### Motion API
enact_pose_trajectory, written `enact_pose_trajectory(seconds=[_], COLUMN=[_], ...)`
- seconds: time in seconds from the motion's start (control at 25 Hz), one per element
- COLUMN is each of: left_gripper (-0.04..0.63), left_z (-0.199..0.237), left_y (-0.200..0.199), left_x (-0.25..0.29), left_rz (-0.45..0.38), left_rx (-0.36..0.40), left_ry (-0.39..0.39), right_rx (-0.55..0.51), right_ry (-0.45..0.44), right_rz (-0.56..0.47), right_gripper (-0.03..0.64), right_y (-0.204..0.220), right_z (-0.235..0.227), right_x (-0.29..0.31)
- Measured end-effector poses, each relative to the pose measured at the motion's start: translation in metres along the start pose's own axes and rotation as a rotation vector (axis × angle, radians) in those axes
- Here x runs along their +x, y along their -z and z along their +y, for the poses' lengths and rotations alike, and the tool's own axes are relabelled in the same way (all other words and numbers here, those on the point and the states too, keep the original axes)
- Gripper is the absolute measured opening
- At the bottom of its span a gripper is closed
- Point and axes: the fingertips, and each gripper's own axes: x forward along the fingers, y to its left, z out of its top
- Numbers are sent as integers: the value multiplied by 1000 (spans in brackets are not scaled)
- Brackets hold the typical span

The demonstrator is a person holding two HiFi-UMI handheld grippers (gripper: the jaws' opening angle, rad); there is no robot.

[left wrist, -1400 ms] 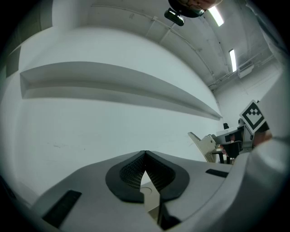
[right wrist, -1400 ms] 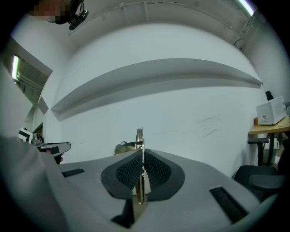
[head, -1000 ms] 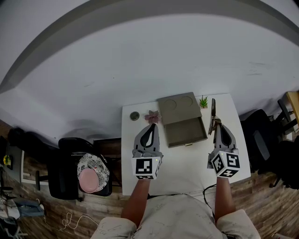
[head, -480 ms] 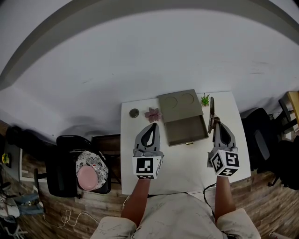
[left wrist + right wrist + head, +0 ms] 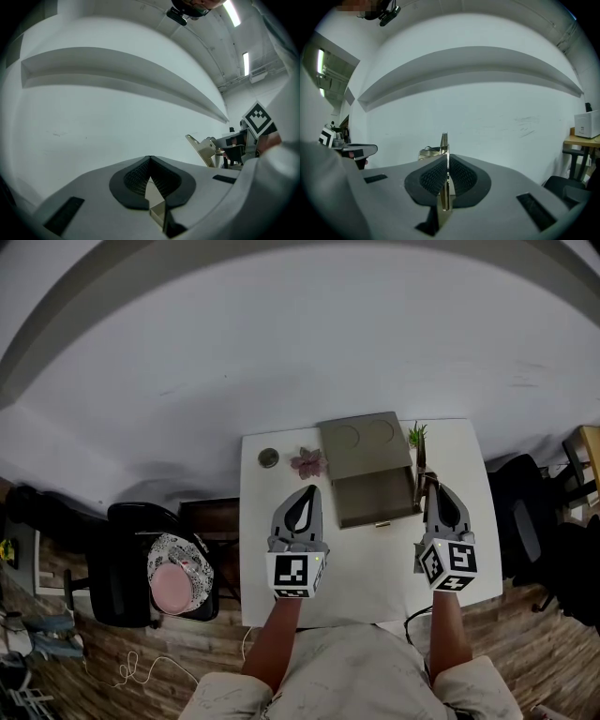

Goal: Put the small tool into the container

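Left of centre in the head view, my left claw point(image 5: 307, 489) hangs over the white desk point(image 5: 375, 563) with its jaws together and nothing in them. Just right of it, in the middle of the frame, sits the container point(image 5: 361, 442), a tan box whose drawer point(image 5: 375, 495) is pulled open toward me. At the right, my right claw point(image 5: 433, 486) is clamped on the small tool point(image 5: 423, 460), a thin flat strip held on edge that sticks out past the tips. Its long axis runs up the frame, in line with the claw and alongside the drawer's right wall, so the open drawer lies just to the tool's left. My right claw is the nearer one and already carries the tool. I judge the coming move to be a short shift leftward over that wall before I let go.
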Motion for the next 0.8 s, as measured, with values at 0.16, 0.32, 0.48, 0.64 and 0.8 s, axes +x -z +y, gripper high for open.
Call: enact_pose_trajectory(seconds=[0.16,0.32,0.48,0.64,0.8], left_gripper=[6,6,6,6,6], left_z=[3,6,7,5,6], left_y=[10,18,26,32,37], left_x=[2,5,7,10,11], left_rz=[16,25,34,41,43], left_rx=[-11,-19,-30,-37,-39], left_ry=[-2,1,6,20,24], right_rx=[-24,-47,-87,-128,-155], right_ry=[-13,-28,-39,-51,-64], right_rz=[21,40,61,83,101], right_gripper=[18,18,18,18,18], right_y=[6,12,19,26,32], right_z=[6,13,19,24,29], right_x=[7,15,21,27,31])
